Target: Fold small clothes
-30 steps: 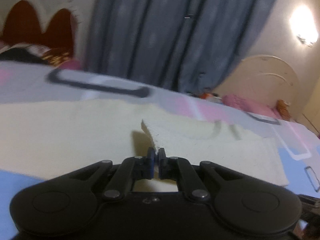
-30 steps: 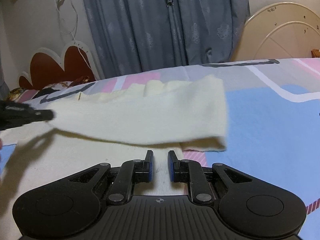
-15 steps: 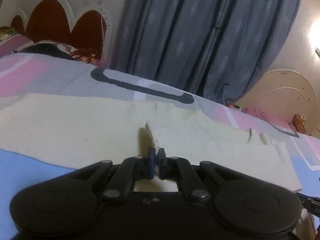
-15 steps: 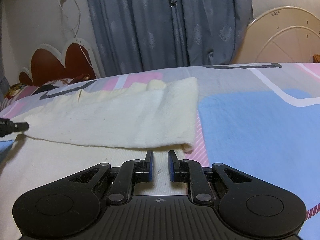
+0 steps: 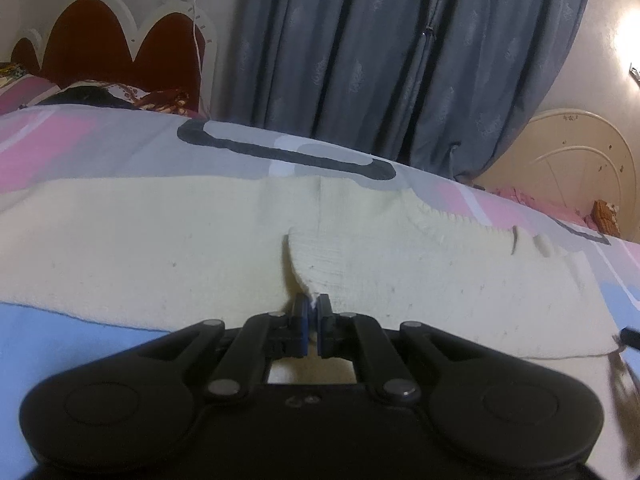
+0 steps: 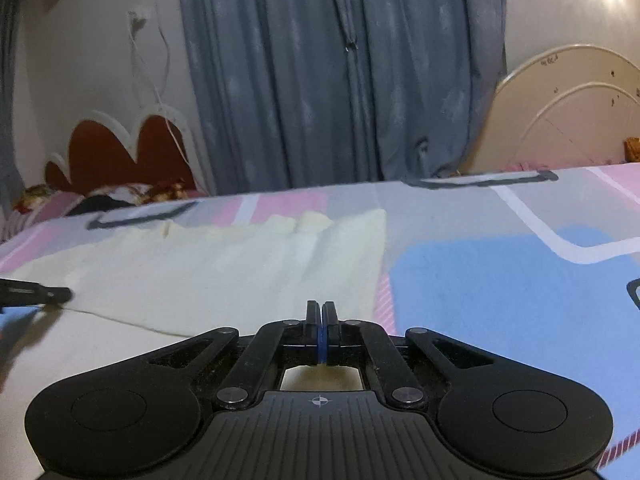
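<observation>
Grey-blue curtains (image 6: 340,80); scalloped headboard (image 5: 120,48) (red).

Bed (image 6: 500,280) surface right of the garment (image 6: 240,264) lay bare and flat; open passage there. Garment covered the middle and left of the bed. Left gripper (image 5: 311,307) occupied the garment's near-left edge. Far side was bounded by curtain (image 6: 340,72), headboard (image 6: 128,152) and pillows (image 6: 132,192); footboard (image 6: 560,112) at far right.

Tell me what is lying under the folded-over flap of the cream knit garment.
Under the flap lies the rest of the same cream garment, spread over the patterned bedsheet. The left gripper pinches the flap's corner. Anything between the layers is covered from view.
</observation>
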A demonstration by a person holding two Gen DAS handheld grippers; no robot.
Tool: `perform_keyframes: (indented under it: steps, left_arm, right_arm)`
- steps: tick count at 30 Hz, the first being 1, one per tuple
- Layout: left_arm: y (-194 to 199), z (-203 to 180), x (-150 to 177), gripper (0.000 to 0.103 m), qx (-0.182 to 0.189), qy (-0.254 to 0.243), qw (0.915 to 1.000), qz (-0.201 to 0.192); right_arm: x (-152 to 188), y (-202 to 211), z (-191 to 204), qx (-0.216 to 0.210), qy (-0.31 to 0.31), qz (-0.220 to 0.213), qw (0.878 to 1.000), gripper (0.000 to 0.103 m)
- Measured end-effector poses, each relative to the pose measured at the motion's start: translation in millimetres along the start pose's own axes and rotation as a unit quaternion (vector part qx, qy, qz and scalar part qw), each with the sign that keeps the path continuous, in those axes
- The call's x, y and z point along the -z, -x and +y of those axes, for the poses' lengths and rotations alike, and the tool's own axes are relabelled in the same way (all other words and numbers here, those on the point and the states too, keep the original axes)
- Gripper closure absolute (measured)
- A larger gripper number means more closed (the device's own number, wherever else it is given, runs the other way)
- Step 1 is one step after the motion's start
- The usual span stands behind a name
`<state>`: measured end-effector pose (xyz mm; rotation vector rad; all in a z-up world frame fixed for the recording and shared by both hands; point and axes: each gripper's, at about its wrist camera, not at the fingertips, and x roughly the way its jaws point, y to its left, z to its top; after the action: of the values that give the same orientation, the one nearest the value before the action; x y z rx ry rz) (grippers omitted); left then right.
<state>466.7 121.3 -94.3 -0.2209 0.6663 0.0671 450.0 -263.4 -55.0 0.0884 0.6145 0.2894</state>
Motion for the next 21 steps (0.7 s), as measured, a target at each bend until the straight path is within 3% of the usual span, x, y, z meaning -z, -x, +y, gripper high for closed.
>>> perform_keyframes:
  steps: [3, 4, 7, 9, 12, 15, 16, 18, 21]
  left_arm:
    - [1, 3, -2, 0.082, -0.010, 0.001, 0.9999, -0.002]
    - [5, 4, -3, 0.076, -0.022, -0.002, 0.9997, -0.008]
    - [21, -1, -8, 0.066, -0.036, -0.017, 0.9979, -0.051]
    - [19, -13, -13, 0.066, -0.019, -0.029, 0.9980, -0.053]
    - [2, -38, -20, 0.066, 0.005, -0.050, 0.9979, -0.041]
    - [-21, -52, -21, 0.066, -0.001, -0.066, 0.9976, -0.021]
    - [-31, -51, -19, 0.065, -0.010, -0.070, 0.9975, -0.004]
    - [-38, -47, -14, 0.063, -0.009, -0.079, 0.9968, -0.009]
    - [-35, -48, -13, 0.064, -0.011, -0.091, 0.9957, -0.011]
  right_arm:
    - [3, -23, -15, 0.070, 0.003, 0.041, 0.997, 0.103]
    - [0, -23, -23, 0.069, -0.016, 0.050, 0.996, 0.103]
    - [-8, -6, -32, 0.047, -0.037, 0.005, 0.998, 0.103]
    - [-18, -3, -27, 0.027, -0.021, -0.020, 0.999, 0.103]
    - [-35, -25, -14, 0.012, 0.004, -0.015, 1.000, 0.103]
    - [-46, -56, -1, 0.000, 0.040, -0.009, 0.999, 0.103]
    - [-47, -68, -2, 0.003, 0.045, -0.005, 0.999, 0.103]
    - [-44, -97, -20, 0.056, 0.042, 0.031, 0.997, 0.103]
    - [-50, -100, -35, 0.037, 0.010, 0.029, 0.999, 0.103]
